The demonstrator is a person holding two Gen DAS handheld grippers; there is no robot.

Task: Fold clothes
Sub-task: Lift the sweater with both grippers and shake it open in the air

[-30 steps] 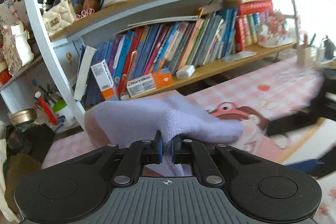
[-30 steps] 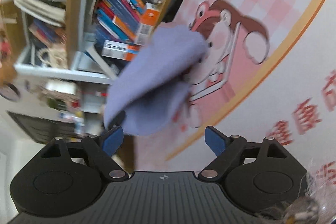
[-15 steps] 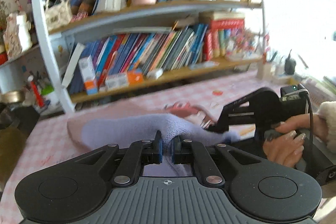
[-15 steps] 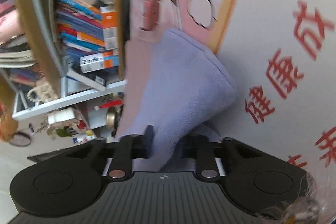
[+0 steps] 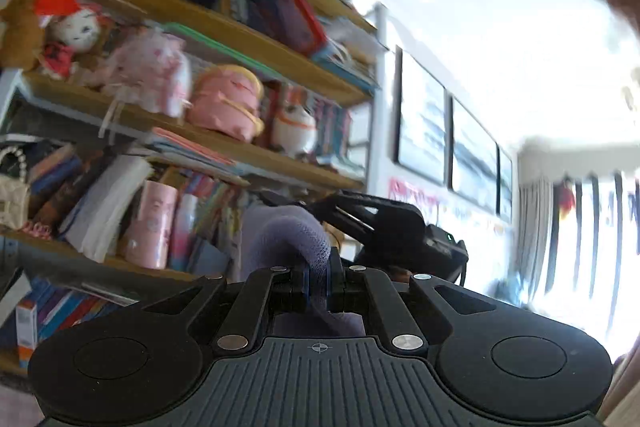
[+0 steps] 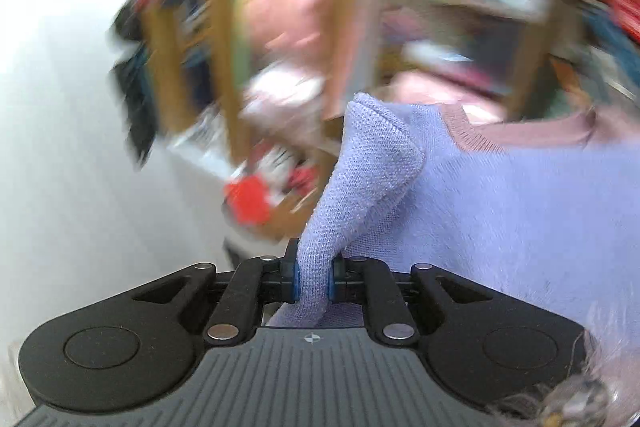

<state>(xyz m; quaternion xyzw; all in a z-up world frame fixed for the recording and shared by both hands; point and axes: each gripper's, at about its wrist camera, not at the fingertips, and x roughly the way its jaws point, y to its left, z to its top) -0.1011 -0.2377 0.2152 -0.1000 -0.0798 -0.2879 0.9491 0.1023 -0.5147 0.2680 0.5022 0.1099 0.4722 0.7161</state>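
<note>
Lavender knit garment [image 6: 500, 211] now lifted off the table; left gripper [image 5: 318, 277] pinches it, right gripper [image 6: 314, 281] just clamped on; probably shaking out before folding.

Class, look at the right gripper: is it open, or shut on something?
Shut on the purple garment. The right gripper has just been closing, and a fold of knit fabric is now pinched between its blue pads.

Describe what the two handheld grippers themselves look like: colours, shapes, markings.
Both the left gripper and right gripper are matte black, with a ribbed grey base bearing a small crosshair mark, two round discs at the sides, silver pivot rivets on angled linkage bars, and blue pads lining the fingers.
</note>
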